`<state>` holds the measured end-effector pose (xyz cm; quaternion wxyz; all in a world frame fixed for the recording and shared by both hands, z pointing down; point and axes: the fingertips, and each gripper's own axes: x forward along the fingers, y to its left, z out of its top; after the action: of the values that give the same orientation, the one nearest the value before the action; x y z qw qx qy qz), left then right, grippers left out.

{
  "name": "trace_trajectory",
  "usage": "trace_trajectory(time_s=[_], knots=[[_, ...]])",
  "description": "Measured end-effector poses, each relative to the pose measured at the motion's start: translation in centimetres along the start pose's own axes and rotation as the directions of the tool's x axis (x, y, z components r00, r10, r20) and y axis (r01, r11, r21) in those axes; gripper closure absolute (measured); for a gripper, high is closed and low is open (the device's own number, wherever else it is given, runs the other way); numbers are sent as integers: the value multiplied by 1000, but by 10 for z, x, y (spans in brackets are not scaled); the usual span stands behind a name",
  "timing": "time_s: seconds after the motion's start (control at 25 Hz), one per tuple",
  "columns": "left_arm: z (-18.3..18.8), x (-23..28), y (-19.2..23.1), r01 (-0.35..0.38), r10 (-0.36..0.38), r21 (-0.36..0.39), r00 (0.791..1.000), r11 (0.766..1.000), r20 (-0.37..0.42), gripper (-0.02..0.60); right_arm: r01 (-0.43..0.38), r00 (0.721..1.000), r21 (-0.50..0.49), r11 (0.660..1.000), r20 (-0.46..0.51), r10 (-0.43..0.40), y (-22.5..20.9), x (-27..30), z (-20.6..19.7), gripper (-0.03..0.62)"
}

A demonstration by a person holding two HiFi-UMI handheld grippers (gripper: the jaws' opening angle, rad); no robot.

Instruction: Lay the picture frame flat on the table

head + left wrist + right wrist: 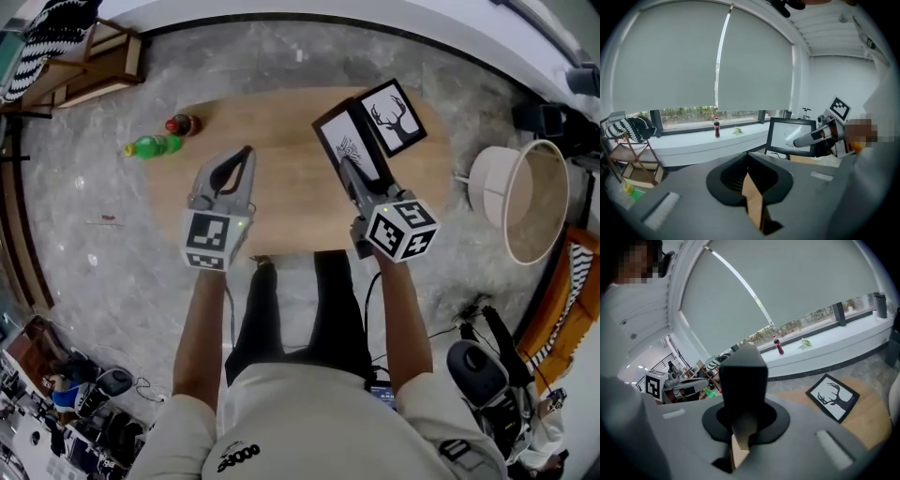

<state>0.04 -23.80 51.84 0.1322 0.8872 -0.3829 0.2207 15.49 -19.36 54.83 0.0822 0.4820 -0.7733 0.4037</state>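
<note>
A black picture frame with a plant drawing [344, 141] stands tilted above the wooden table [281, 211], right of centre. My right gripper [350, 171] is shut on its lower edge. In the right gripper view the frame [743, 376] rises edge-on from between the jaws. The left gripper view shows this frame [787, 133] upright with the right gripper [806, 139] on it. My left gripper [246, 155] hangs over the table's left half, its tips together with nothing between them. A second frame with a deer picture [394, 117] lies flat at the table's far right.
A green bottle [155, 145] and a red cola bottle [181, 124] lie on the floor left of the table. A white lampshade [525, 197] sits on the floor at the right, and a wooden rack [94, 66] at the far left. The person's legs are at the table's near edge.
</note>
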Motion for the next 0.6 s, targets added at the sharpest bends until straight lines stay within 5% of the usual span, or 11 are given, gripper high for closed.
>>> trace_trajectory(time_s=[0.6], knots=[[-86,56,9,-11,2,-86,994,996,-106,572,2,993,142,990,-117,15,-63,87,-69,579]])
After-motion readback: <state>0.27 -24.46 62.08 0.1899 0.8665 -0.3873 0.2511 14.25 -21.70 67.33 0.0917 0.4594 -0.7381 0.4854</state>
